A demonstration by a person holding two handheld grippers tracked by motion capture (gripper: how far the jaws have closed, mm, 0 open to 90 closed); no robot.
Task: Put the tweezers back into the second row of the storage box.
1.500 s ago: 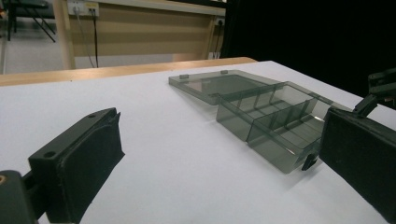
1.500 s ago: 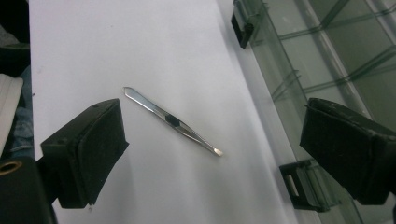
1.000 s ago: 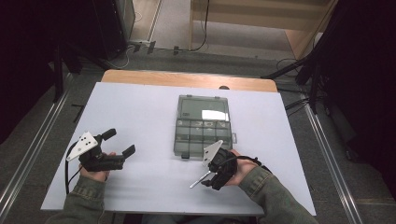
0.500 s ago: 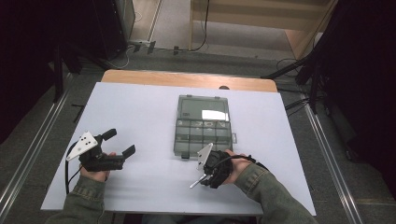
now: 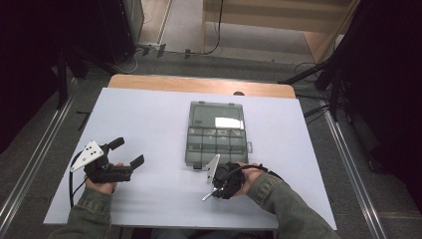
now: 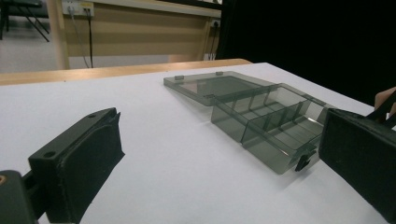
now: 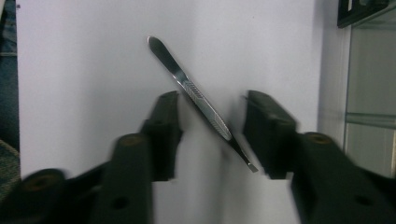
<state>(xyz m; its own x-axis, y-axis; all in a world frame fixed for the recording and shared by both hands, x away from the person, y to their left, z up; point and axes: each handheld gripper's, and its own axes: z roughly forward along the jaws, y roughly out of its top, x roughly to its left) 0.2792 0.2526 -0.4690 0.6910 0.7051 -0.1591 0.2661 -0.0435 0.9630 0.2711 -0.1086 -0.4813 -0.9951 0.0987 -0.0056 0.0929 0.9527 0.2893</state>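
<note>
White counter [image 5: 149,124] is carrying a grey compartment box [image 5: 216,134], lid lying open. Right tool [image 7: 212,135] is hovering open just beside the box, jaws straddling a metal scalpel handle [image 7: 196,100] without touching. Left tool [image 5: 127,153] is resting open, well apart.

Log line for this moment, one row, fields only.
right gripper: open, jaws straddling scalpel handle on table | left gripper: open, idle | compartment box: lid open
</note>
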